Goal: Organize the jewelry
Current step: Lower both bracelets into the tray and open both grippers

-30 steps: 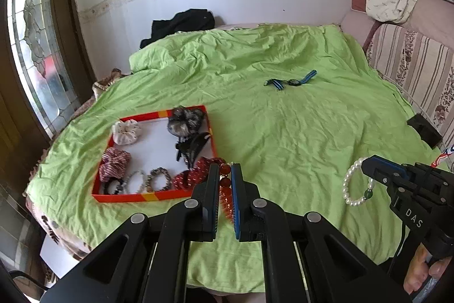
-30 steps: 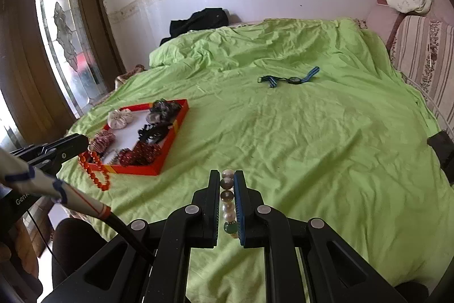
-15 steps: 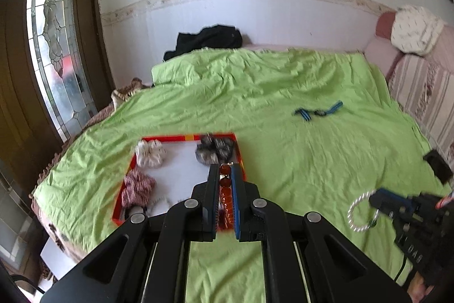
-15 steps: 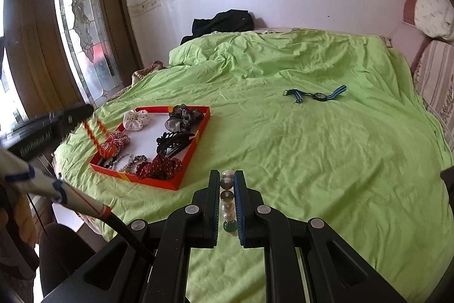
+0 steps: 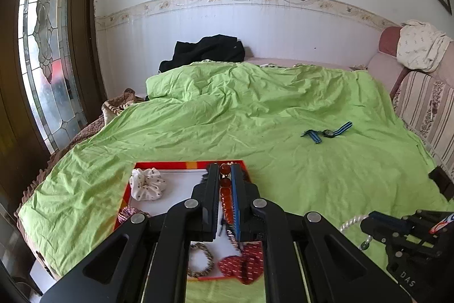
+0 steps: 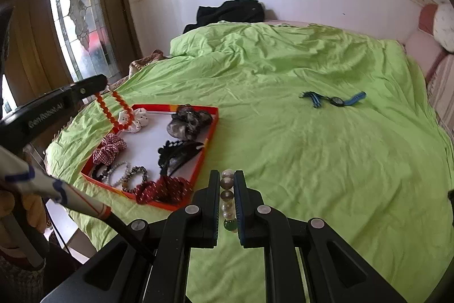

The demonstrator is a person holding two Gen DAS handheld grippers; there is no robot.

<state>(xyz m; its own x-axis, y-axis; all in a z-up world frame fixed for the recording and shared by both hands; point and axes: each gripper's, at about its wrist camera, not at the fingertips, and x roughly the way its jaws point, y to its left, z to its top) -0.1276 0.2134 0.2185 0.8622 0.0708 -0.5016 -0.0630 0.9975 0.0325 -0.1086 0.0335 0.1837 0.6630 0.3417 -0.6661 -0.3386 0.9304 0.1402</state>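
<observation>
Left wrist view shows the left gripper (image 5: 225, 199) clamped on an orange bead strand (image 5: 225, 190) dangling over the red-rimmed white tray (image 6: 208, 137) at lower centre, presumably for dropping in, while the right gripper (image 6: 227, 199) pinches a pearl bracelet (image 6: 227, 196) clear of the green bedspread (image 6: 312, 161).

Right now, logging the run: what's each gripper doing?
Left gripper: closed on the red beads, over the tray.
Right gripper: closed on the pearl bracelet.
</observation>
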